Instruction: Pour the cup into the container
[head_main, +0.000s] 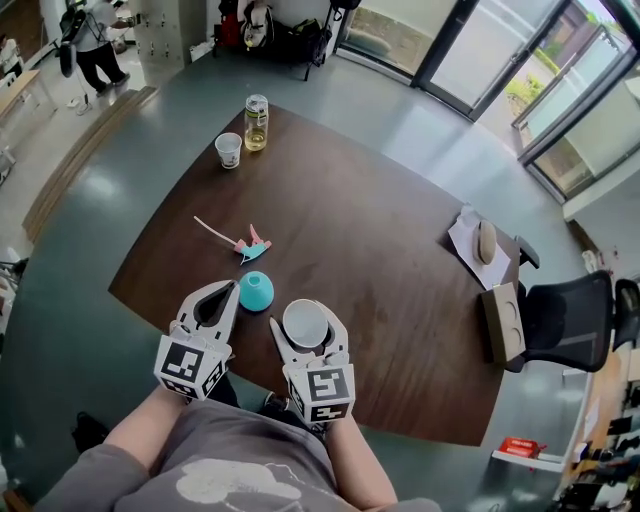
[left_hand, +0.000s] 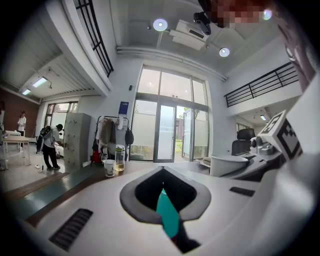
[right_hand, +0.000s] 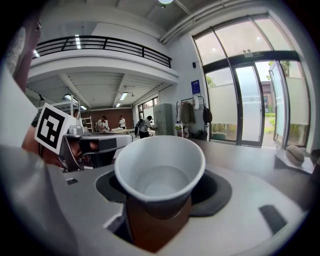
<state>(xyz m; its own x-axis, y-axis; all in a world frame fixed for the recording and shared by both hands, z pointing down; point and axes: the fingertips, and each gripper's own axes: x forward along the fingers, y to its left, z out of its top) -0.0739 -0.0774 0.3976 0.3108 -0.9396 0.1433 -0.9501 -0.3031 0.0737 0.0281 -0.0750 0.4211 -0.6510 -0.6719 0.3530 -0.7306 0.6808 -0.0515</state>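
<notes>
Right gripper (head_main: 306, 318) clamped on the white cup (right_hand: 160, 170), over the table's (head_main: 380, 260) near edge.
I see its jaws pressing the upright cup's sides. My left gripper (head_main: 228, 287) has its jaws together, gripping nothing, just left of the teal container (head_main: 256, 291) by that edge. A second paper cup (head_main: 228, 150) and a bottle (head_main: 256, 122) stand at the far edge.

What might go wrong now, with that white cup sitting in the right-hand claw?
1. The right gripper pinches the paper cup only by its sides; thin paper may buckle or slip.
2. Whether it holds liquid is unclear; if so, carrying it across the table could spill some.
3. The glass jar stands close beside a second paper cup, which could get knocked during pouring.
</notes>
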